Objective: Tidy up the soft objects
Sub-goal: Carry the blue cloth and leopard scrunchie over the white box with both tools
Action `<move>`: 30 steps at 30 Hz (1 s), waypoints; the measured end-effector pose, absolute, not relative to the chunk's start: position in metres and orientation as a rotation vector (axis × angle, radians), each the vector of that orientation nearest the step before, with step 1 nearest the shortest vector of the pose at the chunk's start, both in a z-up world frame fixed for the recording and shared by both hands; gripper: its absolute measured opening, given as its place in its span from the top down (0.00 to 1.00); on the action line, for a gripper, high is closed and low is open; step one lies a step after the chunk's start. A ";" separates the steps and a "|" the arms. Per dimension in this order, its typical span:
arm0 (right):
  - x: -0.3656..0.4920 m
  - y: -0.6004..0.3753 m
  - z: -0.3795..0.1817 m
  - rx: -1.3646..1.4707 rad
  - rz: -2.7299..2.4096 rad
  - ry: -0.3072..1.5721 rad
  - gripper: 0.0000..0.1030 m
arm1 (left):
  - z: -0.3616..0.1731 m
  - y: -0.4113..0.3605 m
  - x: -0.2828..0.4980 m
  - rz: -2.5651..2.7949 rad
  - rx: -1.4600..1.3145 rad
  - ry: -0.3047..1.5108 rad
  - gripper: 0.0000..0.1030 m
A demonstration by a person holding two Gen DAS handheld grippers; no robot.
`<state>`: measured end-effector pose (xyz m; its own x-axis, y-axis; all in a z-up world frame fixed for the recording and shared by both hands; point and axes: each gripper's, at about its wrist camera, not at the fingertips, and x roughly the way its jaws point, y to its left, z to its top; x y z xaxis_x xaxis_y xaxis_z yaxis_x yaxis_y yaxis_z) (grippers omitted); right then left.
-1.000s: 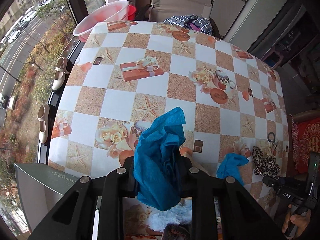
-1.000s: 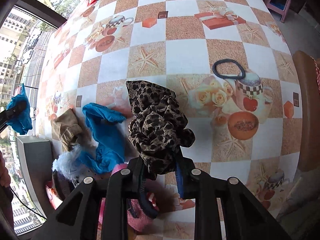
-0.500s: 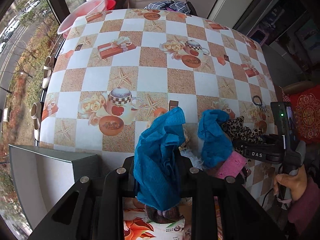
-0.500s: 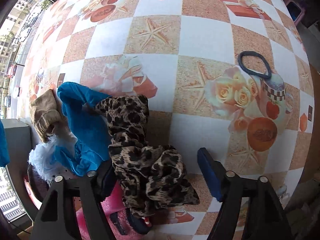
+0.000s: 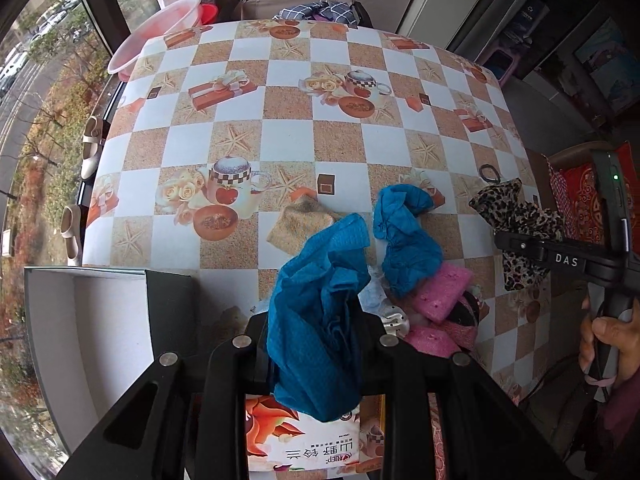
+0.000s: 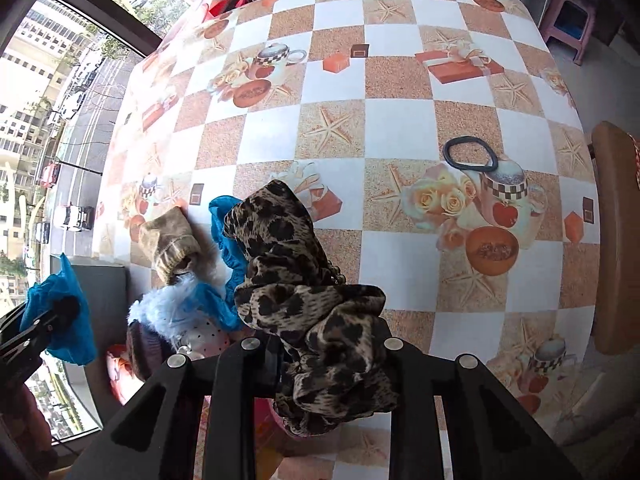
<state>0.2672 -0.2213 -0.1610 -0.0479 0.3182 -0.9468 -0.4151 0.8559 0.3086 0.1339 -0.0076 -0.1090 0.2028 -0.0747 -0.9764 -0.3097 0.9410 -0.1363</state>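
— What changed? 
— Your right gripper (image 6: 320, 356), spread a moment ago, now pinches the leopard cloth (image 6: 304, 292) again, lifted; your left gripper (image 5: 316, 340) still pinches the blue cloth (image 5: 316, 320) beside the grey box (image 5: 92, 320).
— Meaning? 
— Both look ready for boxing; the pile (image 5: 424, 288) waits on the table (image 5: 340, 140).

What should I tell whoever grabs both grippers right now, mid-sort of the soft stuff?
Left gripper: shut on a blue cloth, held up near the open grey box at the table's near-left edge.
Right gripper: shut on a leopard-print fabric piece, lifted off the checkered tablecloth.
On the table: a second blue cloth, tan knit piece, pink sponges, a fluffy white-blue item, all heaped at the near edge; a black hair tie lies apart.
Done: two pieces picked up. Left: place both, then the heap. The box looks empty where visible.
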 end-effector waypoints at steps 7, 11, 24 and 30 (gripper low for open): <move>0.223 -0.205 -0.155 -0.067 0.655 1.486 0.75 | -0.096 -0.006 0.101 0.155 -0.359 1.353 0.72; 0.197 -0.189 -0.142 -0.068 0.678 1.474 0.75 | -0.090 -0.003 0.080 0.146 -0.380 1.344 0.72; 0.114 -0.159 -0.090 -0.086 0.719 1.452 0.75 | -0.074 0.018 0.012 0.162 -0.406 1.301 0.72; 0.083 -0.126 -0.085 -0.143 0.753 1.447 0.75 | -0.073 0.035 -0.018 0.208 -0.410 1.285 0.72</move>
<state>0.0833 -0.1256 -0.0849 -0.0587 0.3767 -0.9245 -0.5410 0.7663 0.3466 -0.0180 0.0346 -0.0727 0.2764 -0.0756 -0.9581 -0.3739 0.9099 -0.1796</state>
